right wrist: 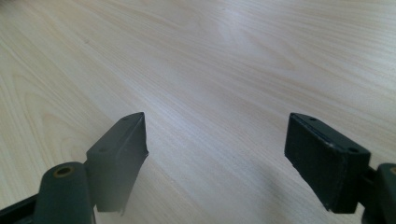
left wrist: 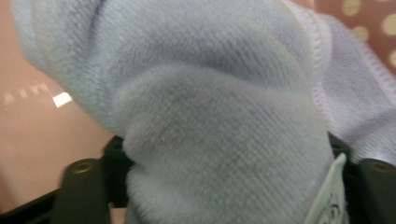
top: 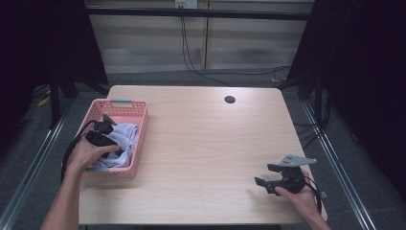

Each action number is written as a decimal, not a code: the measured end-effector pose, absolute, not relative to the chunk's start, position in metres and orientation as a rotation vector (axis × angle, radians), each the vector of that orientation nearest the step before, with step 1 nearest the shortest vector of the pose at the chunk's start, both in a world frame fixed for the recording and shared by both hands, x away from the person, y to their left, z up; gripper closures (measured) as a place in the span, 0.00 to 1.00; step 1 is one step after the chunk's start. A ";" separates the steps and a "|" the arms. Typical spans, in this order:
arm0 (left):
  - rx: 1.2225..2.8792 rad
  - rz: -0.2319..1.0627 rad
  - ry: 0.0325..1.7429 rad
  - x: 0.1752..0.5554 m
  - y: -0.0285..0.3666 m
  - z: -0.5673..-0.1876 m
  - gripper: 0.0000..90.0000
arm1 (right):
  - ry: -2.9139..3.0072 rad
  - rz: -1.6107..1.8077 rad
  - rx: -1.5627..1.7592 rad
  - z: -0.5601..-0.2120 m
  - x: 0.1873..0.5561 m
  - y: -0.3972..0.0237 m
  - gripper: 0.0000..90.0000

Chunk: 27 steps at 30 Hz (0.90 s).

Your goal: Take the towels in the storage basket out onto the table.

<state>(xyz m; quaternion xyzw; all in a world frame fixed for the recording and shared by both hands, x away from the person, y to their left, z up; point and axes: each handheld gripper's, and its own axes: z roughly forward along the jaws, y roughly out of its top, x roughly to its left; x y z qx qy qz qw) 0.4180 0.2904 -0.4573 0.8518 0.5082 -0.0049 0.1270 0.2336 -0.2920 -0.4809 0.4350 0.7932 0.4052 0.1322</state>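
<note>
A pale lilac fleece cloth [top: 125,136] lies bunched in a pink perforated basket [top: 139,108] at the table's left edge. My left gripper [top: 113,143] reaches into the basket from the near side. In the left gripper view a thick fold of the cloth [left wrist: 219,116] bulges between the jaws and meets both pads, and a white label [left wrist: 329,196] hangs by the right jaw. My left gripper [left wrist: 226,156] is shut on that fold. My right gripper [top: 266,175] rests low over the table's near right part, and its jaws stand wide apart over bare wood [right wrist: 217,149].
The light wooden table [top: 201,139] has a round cable hole [top: 230,99] near its far edge. Basket walls close in around the left gripper. Dark curtains and metal rails flank the table, with cables on the floor behind.
</note>
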 end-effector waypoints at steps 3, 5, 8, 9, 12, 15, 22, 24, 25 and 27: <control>2.480 0.020 1.465 0.416 0.288 -0.456 0.42 | 2.297 1.173 1.255 -0.480 0.233 -0.291 0.24; 2.461 0.023 1.465 0.416 0.289 -0.454 0.45 | 2.298 1.171 1.252 -0.480 0.233 -0.290 0.24; 2.437 0.011 1.459 0.415 0.292 -0.453 0.48 | 2.287 1.179 1.261 -0.479 0.233 -0.291 0.24; 2.443 0.006 1.448 0.415 0.295 -0.452 0.48 | 2.284 1.181 1.259 -0.479 0.232 -0.292 0.24; 2.416 -0.008 1.446 0.414 0.298 -0.452 0.48 | 2.279 1.178 1.262 -0.479 0.232 -0.293 0.24; 2.394 -0.004 1.429 0.412 0.302 -0.450 0.49 | 2.274 1.181 1.274 -0.479 0.232 -0.294 0.24; 2.316 0.048 1.384 0.405 0.311 -0.441 0.49 | 2.272 1.173 1.267 -0.479 0.233 -0.293 0.24; 2.308 0.047 1.376 0.404 0.312 -0.439 0.49 | 2.271 1.172 1.273 -0.479 0.232 -0.293 0.24; 2.295 0.047 1.374 0.404 0.313 -0.438 0.49 | 2.265 1.176 1.277 -0.479 0.232 -0.293 0.24; 2.262 0.046 1.374 0.403 0.317 -0.434 0.49 | 2.263 1.179 1.280 -0.479 0.233 -0.294 0.24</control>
